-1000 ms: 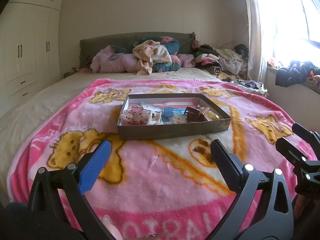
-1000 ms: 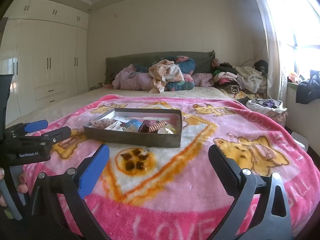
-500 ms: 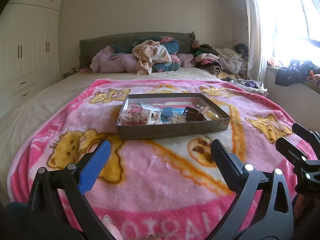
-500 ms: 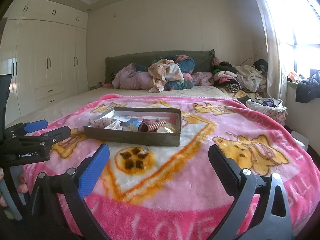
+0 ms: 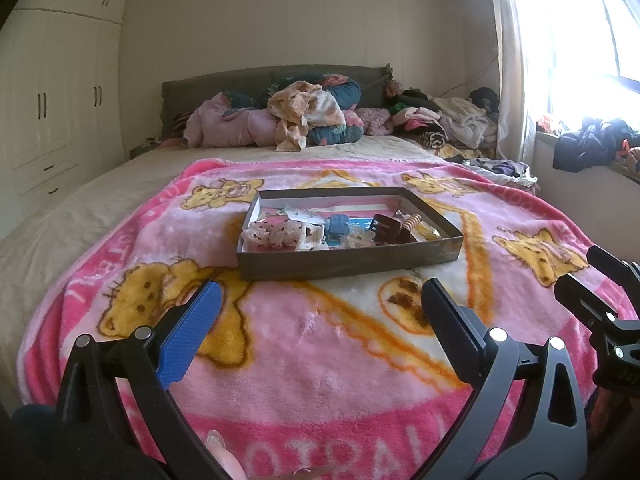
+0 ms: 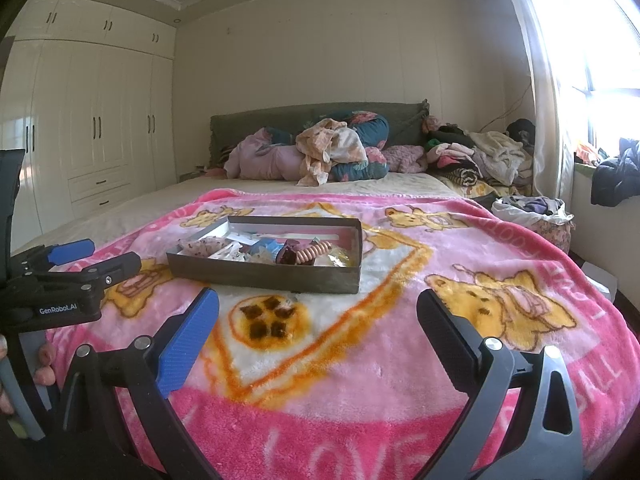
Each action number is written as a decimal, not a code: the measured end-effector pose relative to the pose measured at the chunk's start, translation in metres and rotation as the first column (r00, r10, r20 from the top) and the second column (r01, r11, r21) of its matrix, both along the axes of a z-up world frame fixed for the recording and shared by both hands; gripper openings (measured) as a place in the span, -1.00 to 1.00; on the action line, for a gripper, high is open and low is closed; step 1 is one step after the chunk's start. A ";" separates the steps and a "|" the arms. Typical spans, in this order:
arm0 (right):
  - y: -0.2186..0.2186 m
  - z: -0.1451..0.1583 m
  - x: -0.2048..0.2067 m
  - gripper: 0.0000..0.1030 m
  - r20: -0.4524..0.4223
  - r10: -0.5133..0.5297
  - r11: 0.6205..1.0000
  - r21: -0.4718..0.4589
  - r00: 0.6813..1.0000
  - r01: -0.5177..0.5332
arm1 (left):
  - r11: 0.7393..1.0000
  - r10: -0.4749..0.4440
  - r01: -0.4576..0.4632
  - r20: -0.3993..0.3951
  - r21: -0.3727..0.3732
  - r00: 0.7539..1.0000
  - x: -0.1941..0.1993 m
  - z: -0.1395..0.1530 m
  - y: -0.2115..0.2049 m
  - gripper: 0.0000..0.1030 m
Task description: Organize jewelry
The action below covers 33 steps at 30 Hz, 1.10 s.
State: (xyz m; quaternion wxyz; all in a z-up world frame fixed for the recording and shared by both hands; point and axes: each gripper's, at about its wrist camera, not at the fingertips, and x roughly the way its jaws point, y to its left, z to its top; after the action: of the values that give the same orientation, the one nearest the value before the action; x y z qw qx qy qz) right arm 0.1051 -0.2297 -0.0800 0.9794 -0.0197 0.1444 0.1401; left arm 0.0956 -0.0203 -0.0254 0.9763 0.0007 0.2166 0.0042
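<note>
A shallow grey box [image 5: 348,266] [image 6: 264,272] sits on a pink bear-print blanket [image 5: 320,352] on the bed. It holds a jumble of jewelry and hair pieces: a pale beaded piece [image 5: 276,232], a blue item [image 5: 338,225], a dark brown hair claw [image 5: 386,227] [image 6: 290,256] and a coiled tan hair tie [image 5: 412,222] [image 6: 316,250]. My left gripper [image 5: 320,312] is open and empty, short of the box. My right gripper [image 6: 316,320] is open and empty, near the box's right end. Each gripper shows at the other view's edge.
Heaped clothes and pillows [image 5: 304,120] lie against the grey headboard. More clothes [image 5: 452,124] pile up at the far right by the curtain. White wardrobes [image 6: 92,136] line the left wall. A window sill with dark clothes [image 5: 592,148] is on the right.
Both grippers have crept slightly forward toward the box. Both stay open and empty.
</note>
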 end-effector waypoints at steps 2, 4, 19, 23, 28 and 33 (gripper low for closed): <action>0.000 0.000 -0.001 0.87 -0.001 0.001 1.000 0.001 1.000 -0.001 | 1.000 0.000 0.000 -0.001 -0.002 1.000 0.000 0.000 0.000 0.78; 0.000 0.000 0.000 0.87 0.002 -0.001 1.000 0.001 1.000 0.001 | 1.000 0.001 -0.001 -0.002 -0.001 1.000 -0.001 -0.001 0.000 0.78; -0.001 0.000 -0.001 0.87 0.001 0.001 1.000 0.003 1.000 -0.001 | 1.000 -0.001 0.001 -0.001 0.002 1.000 0.000 0.000 -0.001 0.78; -0.001 0.000 -0.001 0.87 0.000 0.000 1.000 0.001 1.000 0.000 | 1.000 0.006 -0.006 -0.002 0.005 1.000 -0.001 -0.001 -0.001 0.78; -0.001 0.000 0.000 0.87 -0.001 0.000 1.000 0.001 1.000 0.000 | 1.000 -0.001 0.001 -0.014 -0.012 1.000 0.001 -0.002 0.001 0.78; -0.002 0.002 0.000 0.87 -0.001 -0.005 1.000 -0.003 1.000 0.005 | 1.000 0.001 -0.001 -0.026 -0.021 1.000 0.003 -0.006 0.003 0.78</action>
State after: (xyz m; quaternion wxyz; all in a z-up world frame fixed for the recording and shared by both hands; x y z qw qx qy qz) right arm 0.1049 -0.2315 -0.0780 0.9796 -0.0208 0.1453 0.1375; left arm 0.0984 -0.0177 -0.0311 0.9733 -0.0095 0.2292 0.0023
